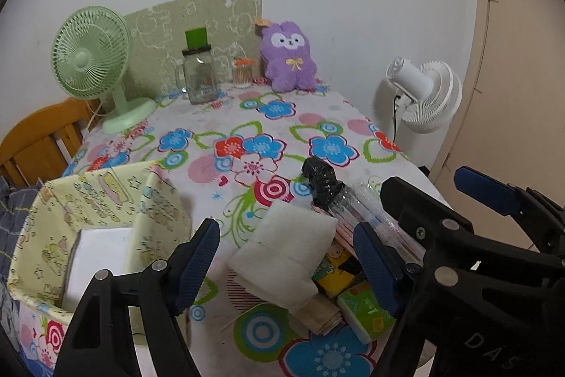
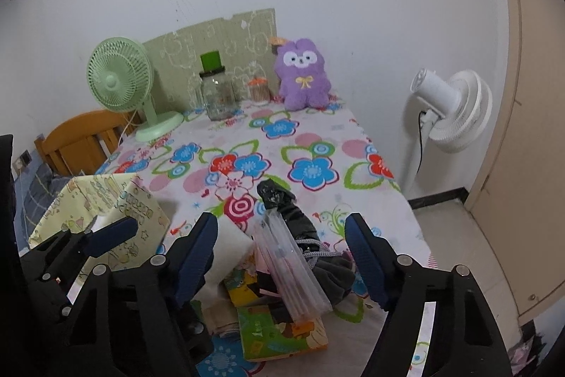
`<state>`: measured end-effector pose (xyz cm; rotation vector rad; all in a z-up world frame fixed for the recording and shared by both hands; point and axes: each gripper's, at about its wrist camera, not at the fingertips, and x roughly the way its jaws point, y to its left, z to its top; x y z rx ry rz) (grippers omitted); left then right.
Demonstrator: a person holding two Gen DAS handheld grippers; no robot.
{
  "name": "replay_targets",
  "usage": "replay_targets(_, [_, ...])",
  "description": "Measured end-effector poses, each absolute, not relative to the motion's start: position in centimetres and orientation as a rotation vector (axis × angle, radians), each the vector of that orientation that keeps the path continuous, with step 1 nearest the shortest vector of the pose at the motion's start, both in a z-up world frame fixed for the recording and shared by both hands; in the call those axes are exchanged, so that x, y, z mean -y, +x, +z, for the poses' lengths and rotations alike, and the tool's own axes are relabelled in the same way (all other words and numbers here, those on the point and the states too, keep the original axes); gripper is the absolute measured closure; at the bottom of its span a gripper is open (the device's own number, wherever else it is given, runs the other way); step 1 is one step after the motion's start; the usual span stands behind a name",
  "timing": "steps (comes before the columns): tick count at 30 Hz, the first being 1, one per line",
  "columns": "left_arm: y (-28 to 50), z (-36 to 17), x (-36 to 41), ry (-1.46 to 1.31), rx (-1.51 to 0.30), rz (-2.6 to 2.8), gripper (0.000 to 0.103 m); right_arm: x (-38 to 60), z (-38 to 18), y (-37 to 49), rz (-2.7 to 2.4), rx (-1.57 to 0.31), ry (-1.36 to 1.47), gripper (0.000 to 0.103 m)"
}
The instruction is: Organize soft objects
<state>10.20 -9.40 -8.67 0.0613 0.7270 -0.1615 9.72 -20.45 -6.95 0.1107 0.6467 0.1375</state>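
Observation:
A white folded cloth (image 1: 287, 249) lies on a pile near the table's front edge, between the fingers of my open left gripper (image 1: 287, 267), which hovers above it. Under it lie tan cloths (image 1: 317, 313), a picture book (image 2: 279, 331), a clear plastic pouch (image 2: 293, 274) and a dark grey fabric item (image 2: 317, 249). My open right gripper (image 2: 282, 264) hangs over the pouch and dark fabric. A yellow patterned fabric box (image 1: 70, 228) stands at front left with a white item (image 1: 95, 257) inside. A purple plush toy (image 1: 287, 57) sits at the far edge.
A green desk fan (image 1: 91, 66), a glass jar (image 1: 199, 73) with a green lid, and a small toothpick jar (image 1: 243, 73) stand at the back of the floral tablecloth (image 1: 268, 122). A white floor fan (image 2: 448, 108) stands right of the table. A wooden chair (image 1: 39, 136) is left.

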Motion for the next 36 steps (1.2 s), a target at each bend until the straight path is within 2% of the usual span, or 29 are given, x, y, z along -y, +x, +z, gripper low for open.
replay_targets(8, [11.7,-10.6,10.1,0.059,-0.789,-0.166,0.023,20.4,-9.0,11.5,0.154,-0.714,0.119,0.032])
replay_targets(13, [12.5,-11.7,10.4,0.063,-0.825,-0.163,0.023,20.3,-10.3,12.5,0.171,-0.76,0.123,0.039])
replay_targets(21, [13.5,-13.4,10.5,0.075,-0.872,-0.159,0.027,19.9,-12.1,13.7,0.22,-0.832,0.137,0.057])
replay_targets(24, [13.9,-13.9,10.4,0.071,-0.889,-0.154,0.031,19.9,-12.6,14.0,0.225,-0.85,0.141,0.068])
replay_targets(36, [14.6,-14.4,10.1,0.058,-0.894,-0.156,0.065,19.5,-13.0,14.6,0.226,-0.862,0.142,0.072])
